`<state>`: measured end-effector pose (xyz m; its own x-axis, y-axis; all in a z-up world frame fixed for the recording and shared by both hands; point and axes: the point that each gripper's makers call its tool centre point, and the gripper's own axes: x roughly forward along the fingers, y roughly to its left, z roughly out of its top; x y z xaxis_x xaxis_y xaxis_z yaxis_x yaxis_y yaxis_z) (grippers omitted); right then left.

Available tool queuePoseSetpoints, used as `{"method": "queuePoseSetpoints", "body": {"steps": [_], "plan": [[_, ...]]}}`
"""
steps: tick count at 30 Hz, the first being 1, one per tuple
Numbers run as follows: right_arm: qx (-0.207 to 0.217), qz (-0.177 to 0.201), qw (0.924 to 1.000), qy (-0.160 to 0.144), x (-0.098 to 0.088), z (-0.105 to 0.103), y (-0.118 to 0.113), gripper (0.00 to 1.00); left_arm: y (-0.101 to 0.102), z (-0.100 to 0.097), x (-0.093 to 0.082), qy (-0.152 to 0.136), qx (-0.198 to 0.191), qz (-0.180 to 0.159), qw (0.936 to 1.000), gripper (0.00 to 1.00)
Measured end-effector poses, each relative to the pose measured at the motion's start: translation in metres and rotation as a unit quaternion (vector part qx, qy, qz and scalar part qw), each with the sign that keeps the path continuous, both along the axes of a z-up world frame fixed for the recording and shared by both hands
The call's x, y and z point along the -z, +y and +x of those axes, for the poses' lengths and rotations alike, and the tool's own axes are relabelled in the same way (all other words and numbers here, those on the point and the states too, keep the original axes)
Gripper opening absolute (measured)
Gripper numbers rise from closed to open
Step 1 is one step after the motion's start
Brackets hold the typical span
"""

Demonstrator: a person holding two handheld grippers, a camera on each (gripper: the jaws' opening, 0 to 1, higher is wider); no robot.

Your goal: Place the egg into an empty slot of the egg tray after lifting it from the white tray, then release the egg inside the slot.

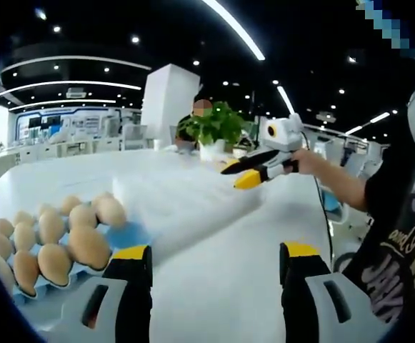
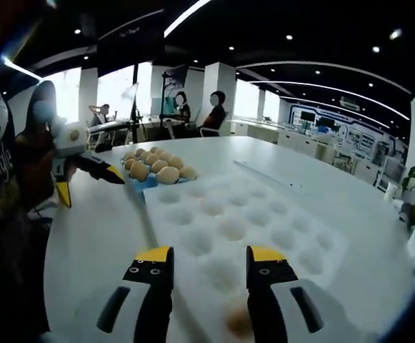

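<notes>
A blue egg tray [image 1: 130, 234] holds several brown eggs [image 1: 87, 245] at the lower left of the left gripper view, with a bare blue slot at its near right corner. My left gripper [image 1: 214, 263] stands open just right of it, jaws empty. The white tray [image 1: 186, 194] lies beyond, and my right gripper [image 1: 239, 174] hovers over its far side in a person's hand. In the right gripper view my right gripper [image 2: 208, 261] is open above the dimpled white tray [image 2: 264, 214]. One blurred egg [image 2: 238, 321] lies in it low between the jaws. The egg tray [image 2: 147, 183] and left gripper [image 2: 87, 179] sit beyond.
Everything rests on a broad white table [image 1: 214, 286]. A potted green plant [image 1: 214, 127] stands at its far edge. A person's dark shirt [image 1: 393, 250] is at the right. People sit at desks [image 2: 193, 114] in the background.
</notes>
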<state>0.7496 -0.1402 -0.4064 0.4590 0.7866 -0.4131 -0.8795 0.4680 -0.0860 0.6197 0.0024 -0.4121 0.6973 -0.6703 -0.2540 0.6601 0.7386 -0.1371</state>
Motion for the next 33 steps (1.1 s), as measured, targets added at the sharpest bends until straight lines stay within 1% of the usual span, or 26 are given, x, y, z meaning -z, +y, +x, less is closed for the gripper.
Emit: {"method": "queuePoseSetpoints", "body": {"steps": [16,18,19,20,21,22,23,24,26,29,31,32,33], "plan": [[0.051,-0.018,0.9985,0.011,0.018,0.008,-0.042,0.42,0.007,0.001,0.002,0.002,-0.003,-0.003,1.0000,0.74],[0.057,-0.022,0.9980,0.015,0.024,0.012,-0.047,0.42,0.008,0.001,0.003,0.003,-0.003,-0.004,1.0000,0.74],[0.058,-0.019,0.9980,0.016,0.024,0.012,-0.047,0.42,0.008,0.002,0.003,0.003,-0.004,-0.004,1.0000,0.74],[0.063,-0.003,0.9977,0.024,0.024,0.013,-0.046,0.42,0.009,0.002,0.003,0.002,-0.004,-0.005,1.0000,0.74],[0.060,0.000,0.9979,0.023,0.026,0.014,-0.047,0.40,0.009,0.003,0.003,0.003,-0.004,-0.006,1.0000,0.74],[0.054,0.016,0.9980,0.030,0.026,0.012,-0.044,0.38,0.009,0.002,0.004,0.003,-0.004,-0.006,1.0000,0.74],[0.052,0.023,0.9977,0.039,0.027,0.010,-0.043,0.37,0.009,0.002,0.004,0.003,-0.004,-0.007,1.0000,0.74],[0.059,0.018,0.9977,0.026,0.027,0.013,-0.047,0.37,0.009,0.003,0.004,0.003,-0.004,-0.007,1.0000,0.74],[0.059,0.024,0.9977,0.025,0.026,0.009,-0.044,0.36,0.009,0.003,0.004,0.004,-0.005,-0.009,0.9999,0.74],[0.062,0.029,0.9974,0.024,0.025,0.012,-0.044,0.34,0.014,0.003,0.006,0.006,-0.005,-0.009,0.9999,0.73],[0.067,0.035,0.9971,0.012,0.024,0.015,-0.047,0.31,0.015,0.003,0.007,0.006,-0.007,-0.006,0.9999,0.73],[0.071,0.058,0.9953,0.028,0.023,0.015,-0.046,0.31,0.018,0.004,0.007,0.006,-0.008,-0.007,0.9999,0.73],[0.076,0.065,0.9944,0.034,0.023,0.016,-0.047,0.30,0.021,0.004,0.007,0.006,-0.011,-0.009,0.9999,0.73]]}}
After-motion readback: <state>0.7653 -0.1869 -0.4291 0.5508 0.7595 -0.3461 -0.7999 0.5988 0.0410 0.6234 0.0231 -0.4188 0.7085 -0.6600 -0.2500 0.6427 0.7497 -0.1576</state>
